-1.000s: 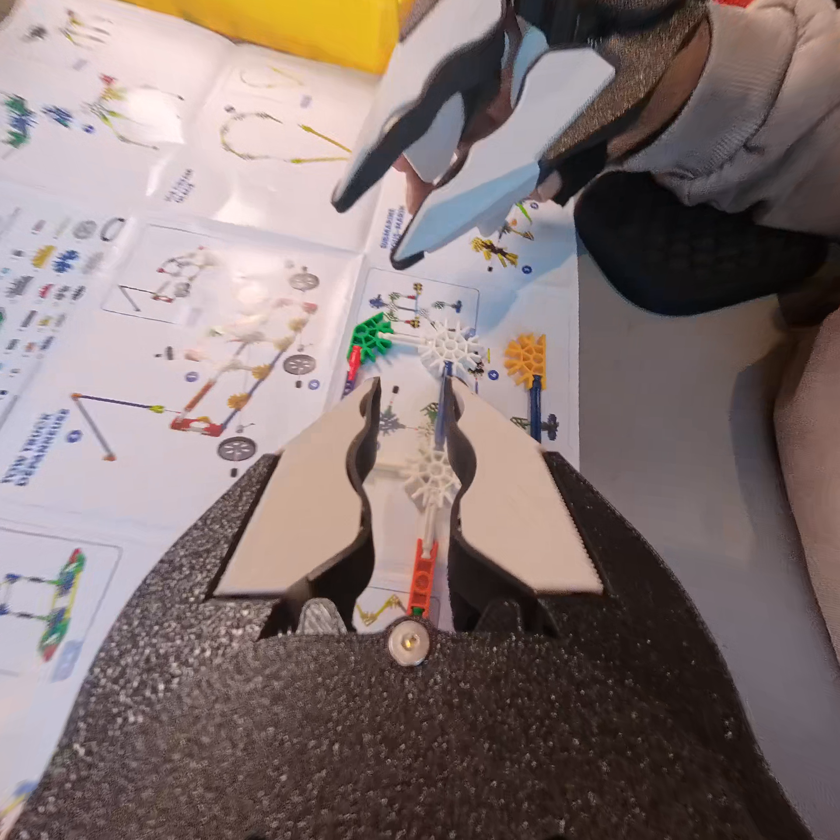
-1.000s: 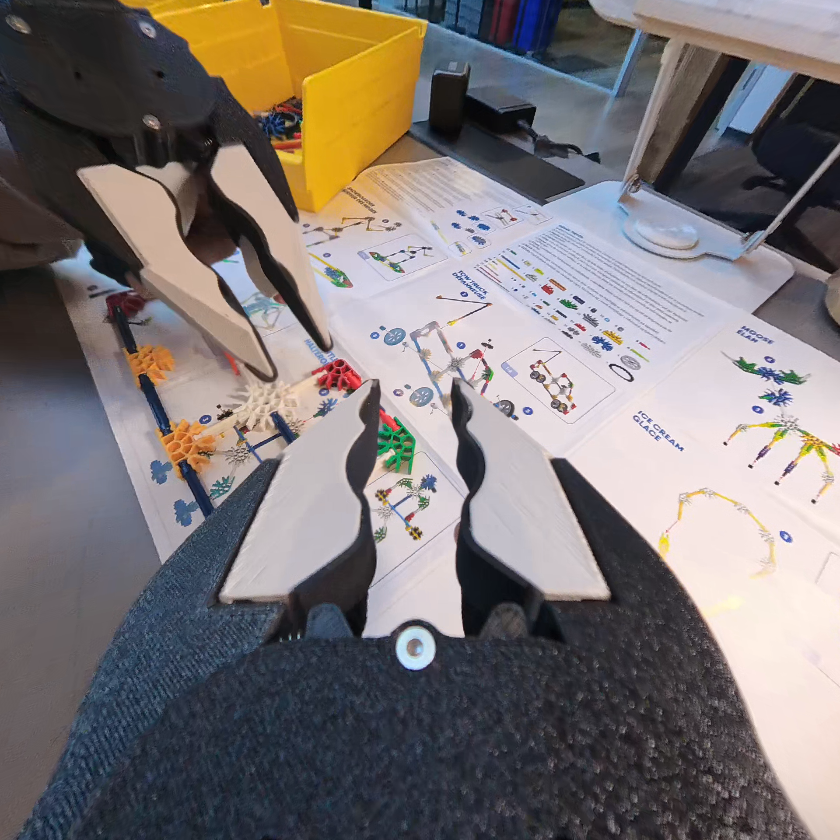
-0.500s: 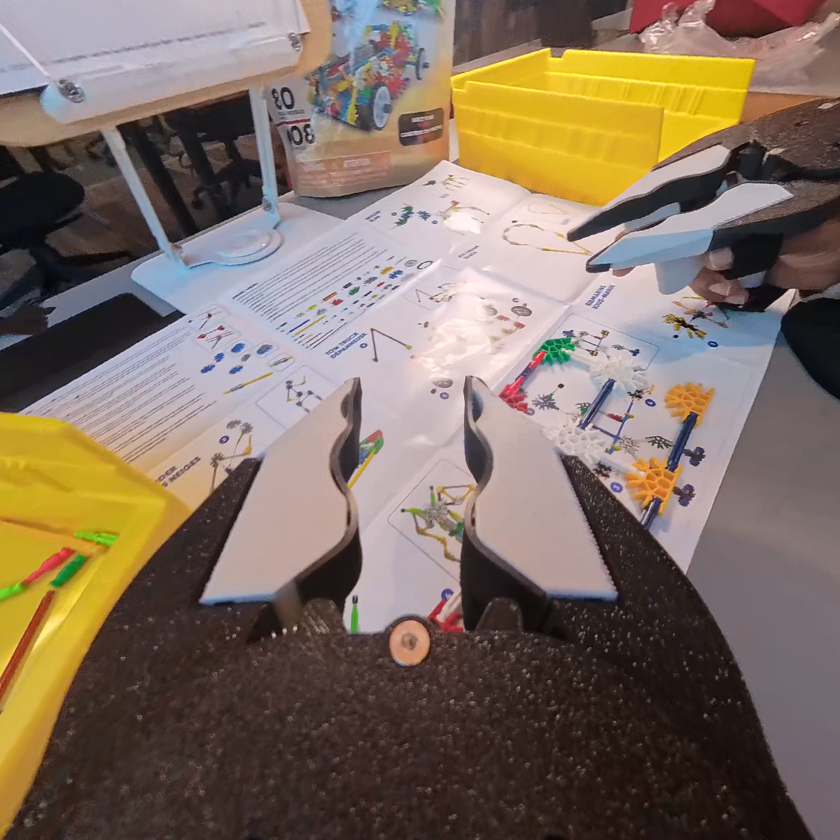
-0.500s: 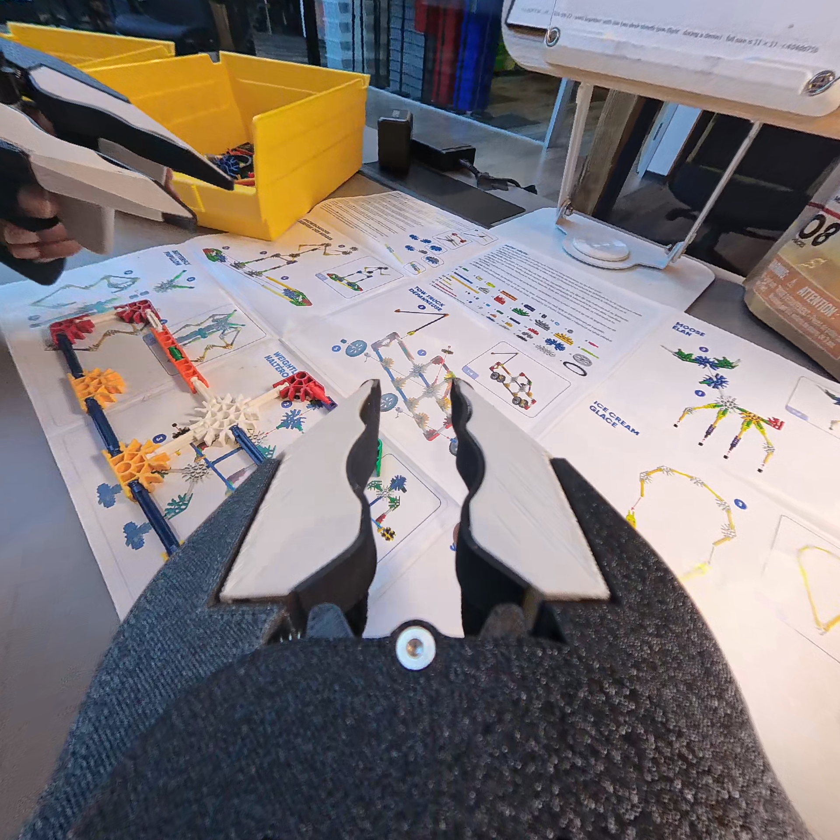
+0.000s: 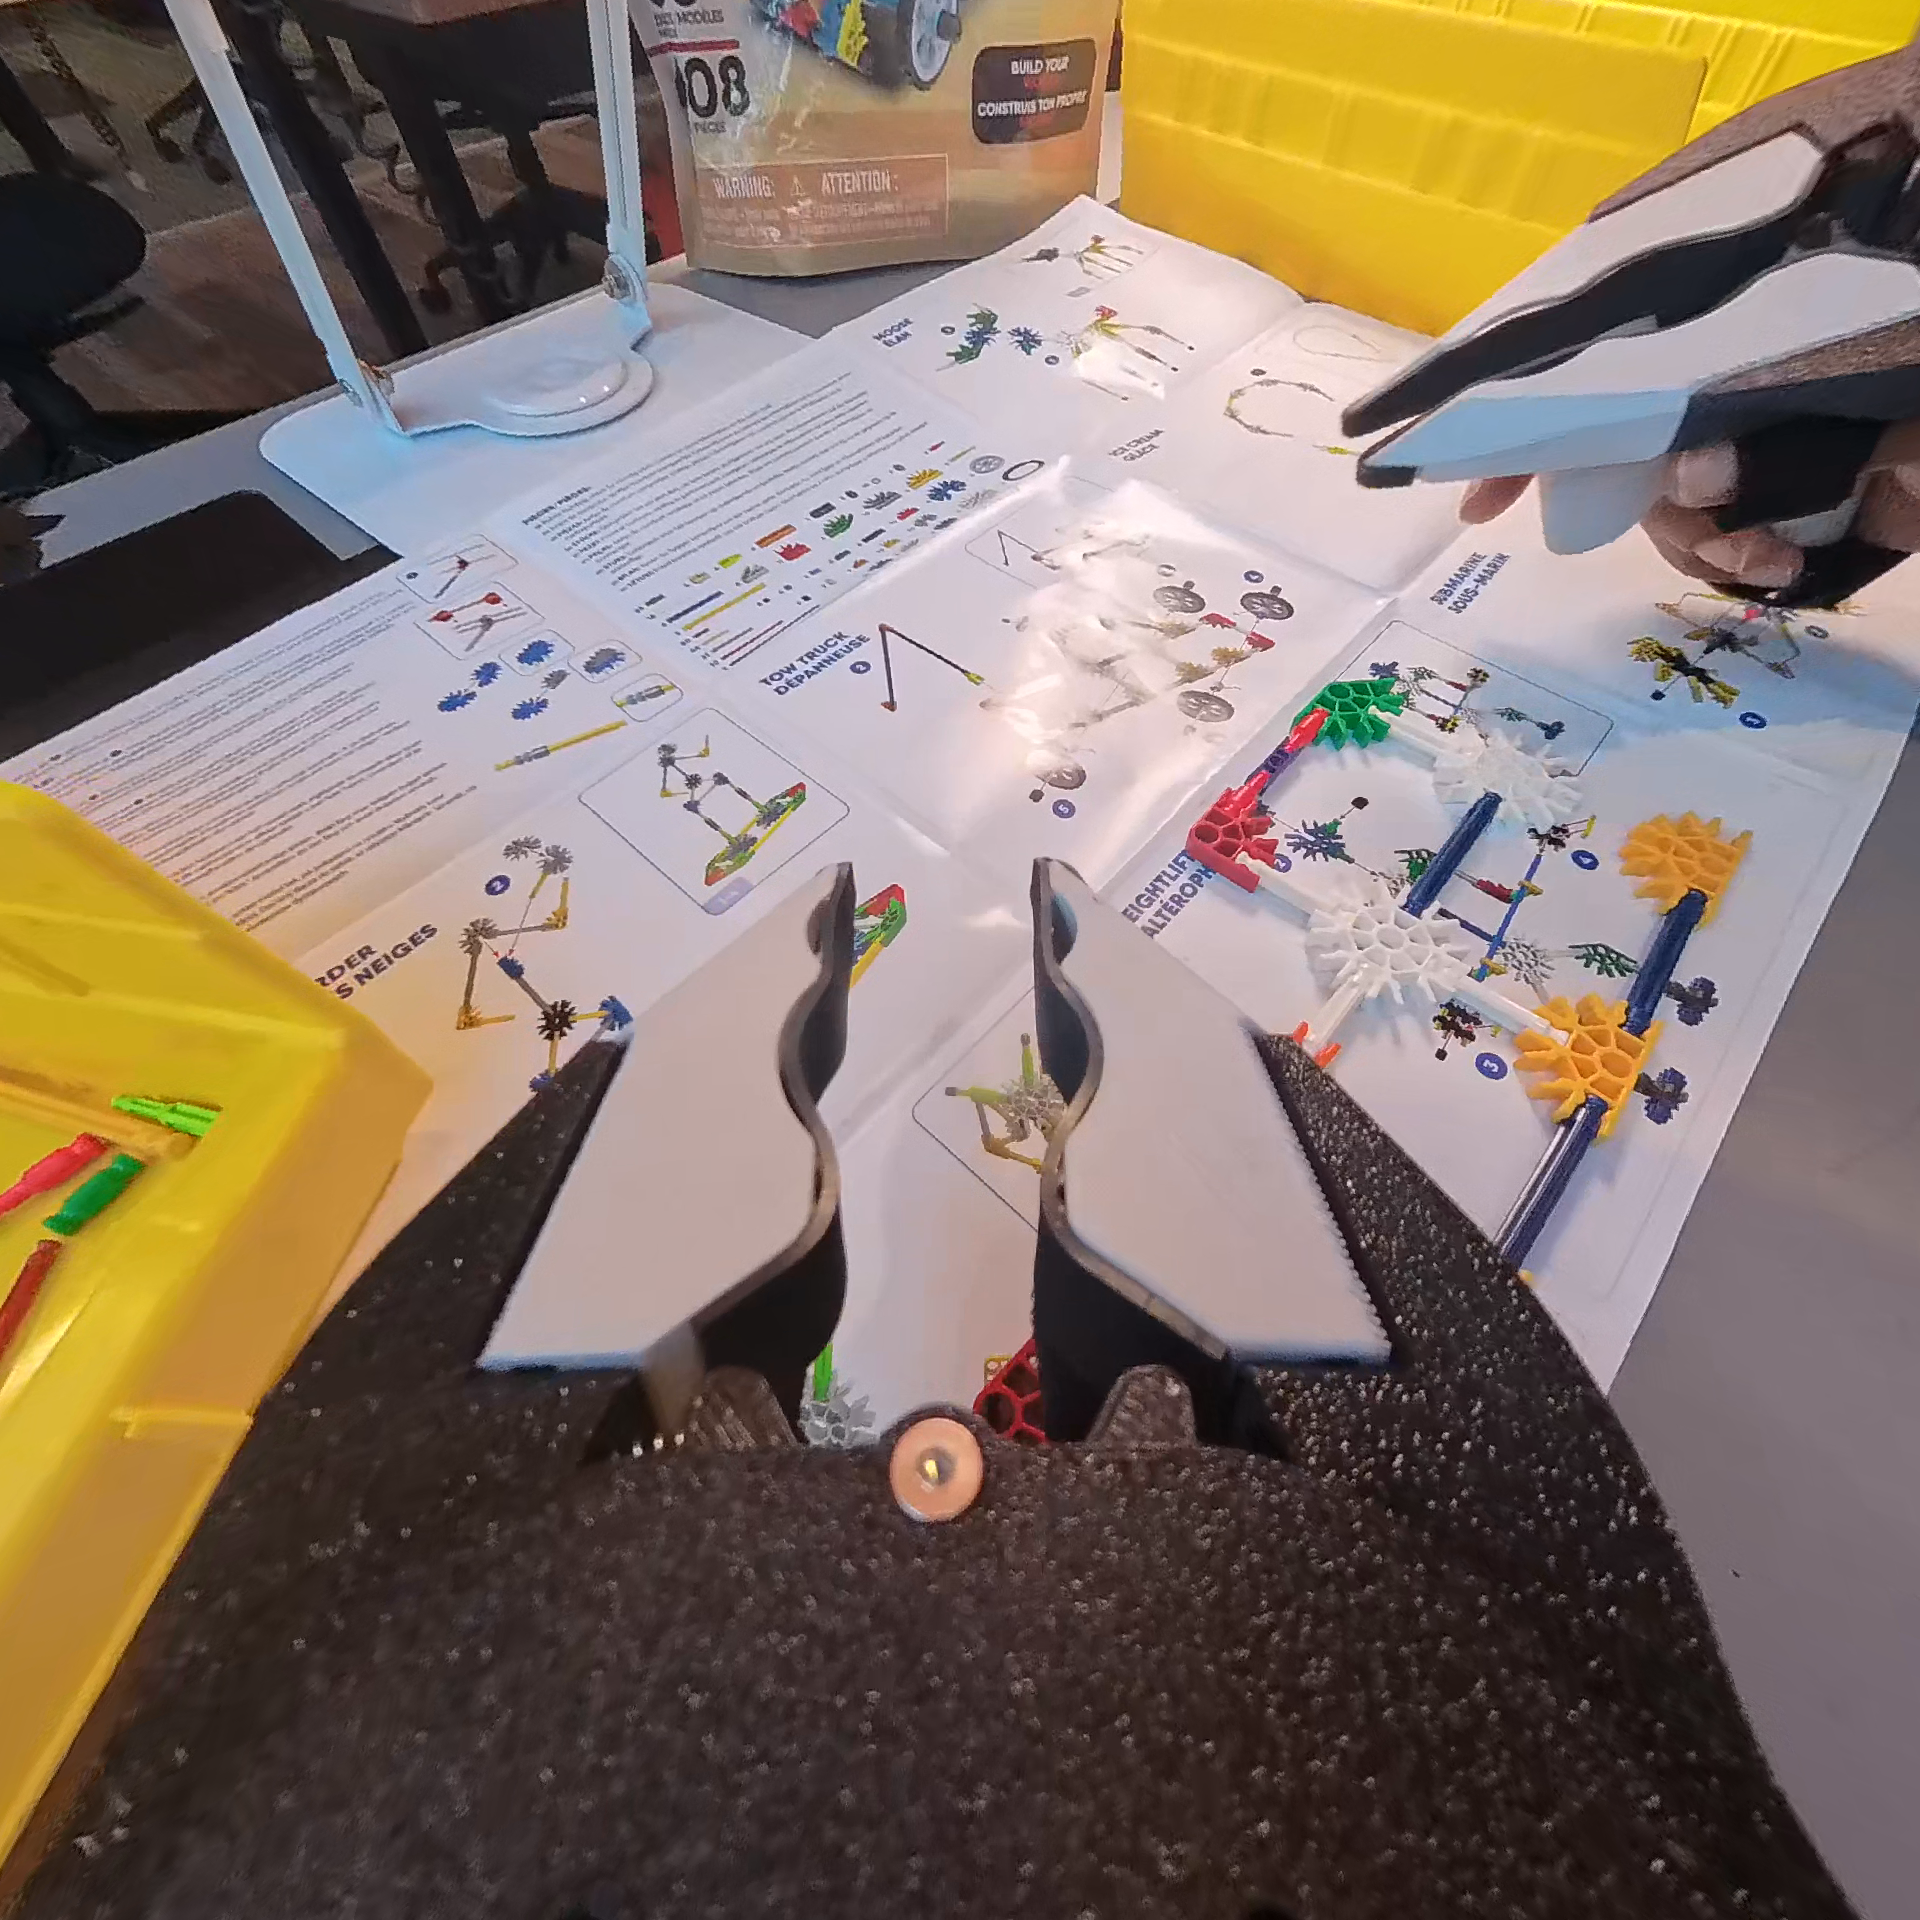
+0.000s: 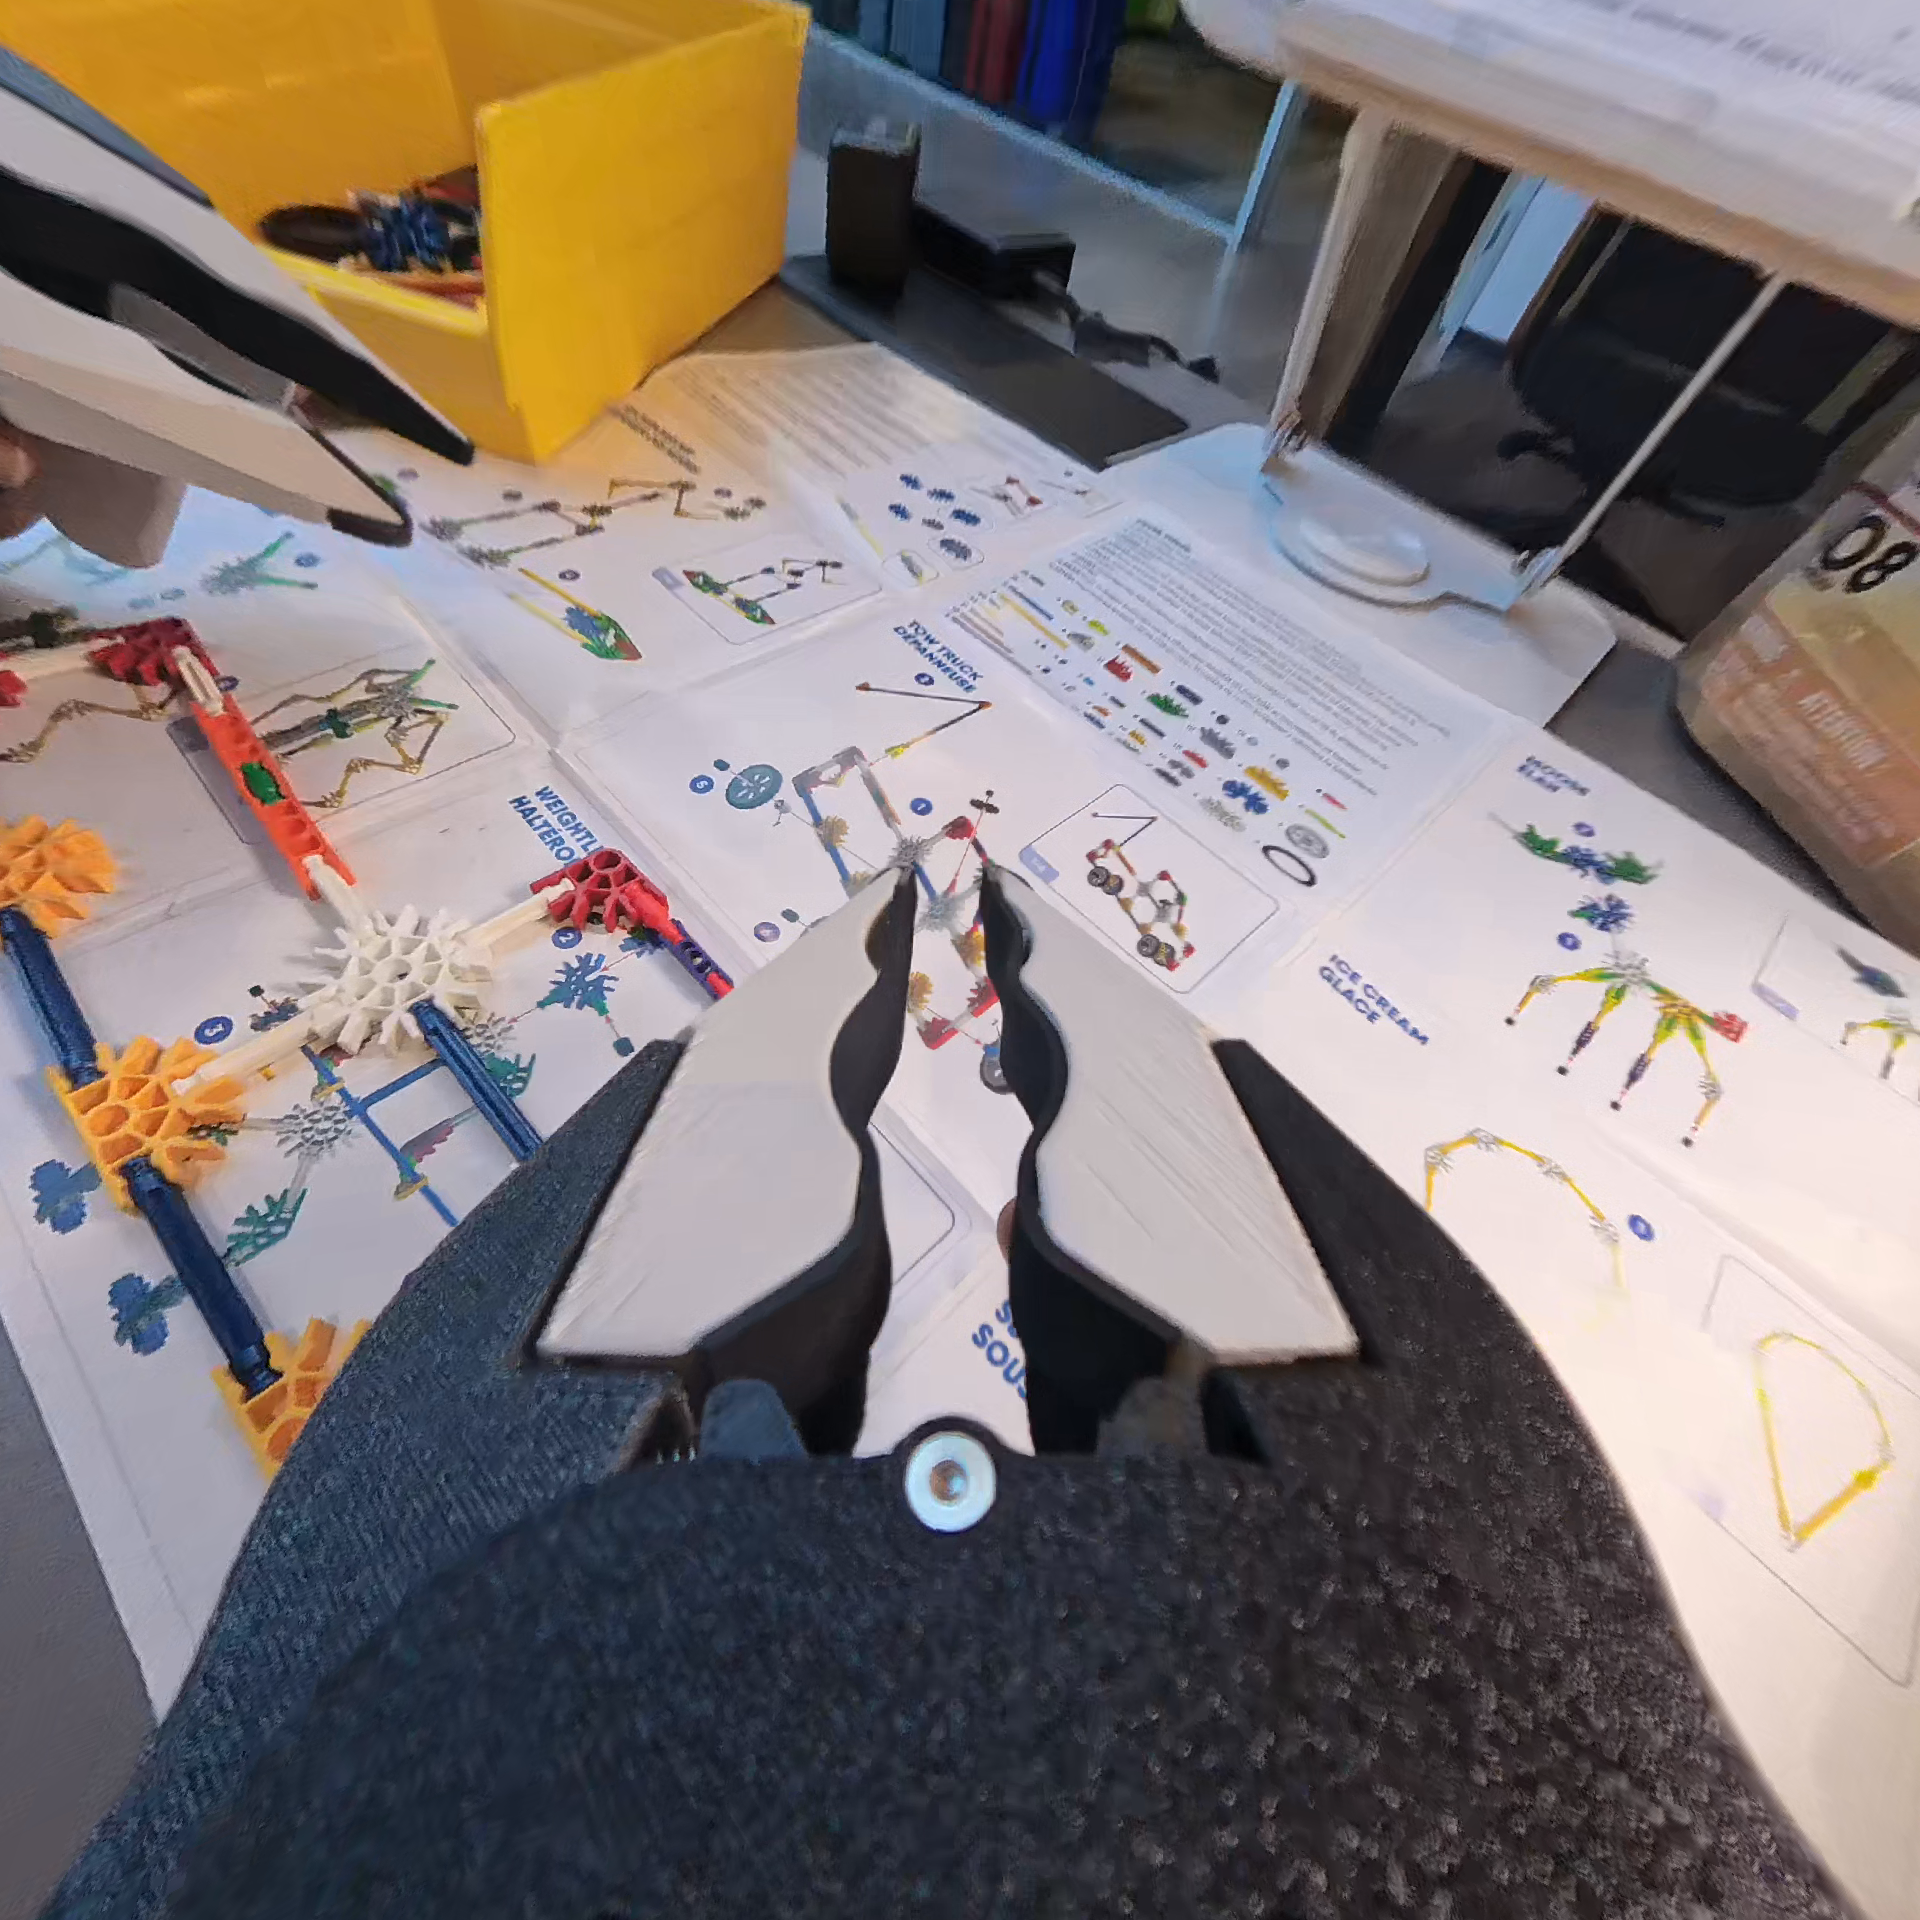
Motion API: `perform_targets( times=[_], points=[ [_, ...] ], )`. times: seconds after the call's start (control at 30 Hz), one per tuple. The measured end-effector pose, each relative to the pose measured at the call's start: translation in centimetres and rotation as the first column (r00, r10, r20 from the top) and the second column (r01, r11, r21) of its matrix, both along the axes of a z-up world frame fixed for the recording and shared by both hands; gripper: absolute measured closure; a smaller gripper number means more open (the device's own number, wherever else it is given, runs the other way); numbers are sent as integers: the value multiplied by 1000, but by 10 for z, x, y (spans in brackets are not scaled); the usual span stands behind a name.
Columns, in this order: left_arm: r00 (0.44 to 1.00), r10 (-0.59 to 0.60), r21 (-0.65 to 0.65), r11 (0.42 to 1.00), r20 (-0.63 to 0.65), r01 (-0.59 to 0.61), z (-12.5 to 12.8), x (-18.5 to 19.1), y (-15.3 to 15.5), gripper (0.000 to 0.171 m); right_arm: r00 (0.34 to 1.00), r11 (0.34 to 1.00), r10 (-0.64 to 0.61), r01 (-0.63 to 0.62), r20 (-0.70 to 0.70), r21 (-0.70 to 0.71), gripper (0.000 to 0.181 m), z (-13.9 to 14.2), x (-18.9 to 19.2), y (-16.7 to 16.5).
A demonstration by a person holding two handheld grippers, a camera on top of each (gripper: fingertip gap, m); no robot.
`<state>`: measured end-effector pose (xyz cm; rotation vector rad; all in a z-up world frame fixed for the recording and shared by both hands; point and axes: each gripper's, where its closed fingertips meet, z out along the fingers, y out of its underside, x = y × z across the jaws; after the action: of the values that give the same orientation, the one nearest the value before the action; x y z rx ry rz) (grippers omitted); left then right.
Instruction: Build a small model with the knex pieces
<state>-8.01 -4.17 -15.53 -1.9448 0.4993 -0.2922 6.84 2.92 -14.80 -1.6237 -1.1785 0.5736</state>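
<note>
A flat construction-toy model with white snowflake connectors (image 5: 1382, 945), orange connectors, blue rods and red and green pieces lies on a large unfolded instruction sheet (image 5: 935, 675). My left gripper (image 5: 945, 883) is open and empty, above the sheet, left of the model. A red connector (image 5: 1008, 1392) and a small grey one lie under its base. My right gripper (image 6: 945, 883) is almost shut with a thin gap, holds nothing, and hovers over the sheet (image 6: 1143, 675), right of the model (image 6: 400, 971). Each gripper shows in the other's view: the right one (image 5: 1361, 447), the left one (image 6: 416, 488).
A yellow bin (image 5: 208, 1039) with loose red and green rods is at my near left; it shows with dark pieces in the right wrist view (image 6: 623, 208). Another yellow bin (image 5: 1403, 156) stands at the back. A white stand base (image 5: 540, 384) and a toy pouch (image 5: 831, 156) are behind the sheet. My hands' fingertips stand some 15 cm from each other. The red connector (image 5: 1008, 1392) is about 9 cm from my left fingertips and 25 cm from my right. It turns up in the right wrist view (image 6: 179, 625) as well.
My left gripper lifted off the model, where it had straddled a white connector, and swung left and back near the yellow bin. My right gripper's jaws have narrowed.
</note>
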Motion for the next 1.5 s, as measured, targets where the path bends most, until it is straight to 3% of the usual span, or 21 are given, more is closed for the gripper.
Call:
perform_targets(
  times=[0.1, 0.3, 0.8, 0.93, 1.07, 1.17, 1.27, 1.4, 1.5],
  points=[
    [1000, 6, 12, 1000, 2, -6, 2, -1, 0, 140, 989, 998, 52, -46, 140, -47, 181, -19, -19, 8],
    [1000, -10, 13, 1000, 11, 10, 3, 1, -3, 141, 934, 985, 115, -64, 337, -161, 181, -55, -37, 17],
    [1000, -22, -1, 1000, 11, 22, 0, 3, -4, 142, 911, 990, 76, -19, 404, -142, 181, -62, -36, 20],
    [1000, -8, 17, 1000, 4, 8, 3, 2, -4, 143, 950, 998, 41, -24, 309, -57, 174, -44, -36, 21],
    [1000, 4, 45, 999, -6, -4, 9, 0, -3, 144, 999, 1000, 2, -3, 43, 27, 165, 10, -32, 21],
    [999, 34, 68, 997, -19, -32, 12, -6, -1, 145, 989, 997, -23, 33, -143, 70, 163, 48, -24, 25],
    [987, 148, 145, 980, -66, -137, 29, -36, 5, 152, 976, 994, -48, 69, -211, 90, 162, 66, -15, 28],
    [907, 354, 227, 925, -226, -305, 69, -119, 23, 156, 970, 992, -41, 69, -241, 110, 162, 79, -9, 21],
    [781, 359, 93, 926, -510, -365, 51, -178, 41, 153, 973, 992, -7, 35, -229, 118, 163, 78, -10, 11]
  ],
)
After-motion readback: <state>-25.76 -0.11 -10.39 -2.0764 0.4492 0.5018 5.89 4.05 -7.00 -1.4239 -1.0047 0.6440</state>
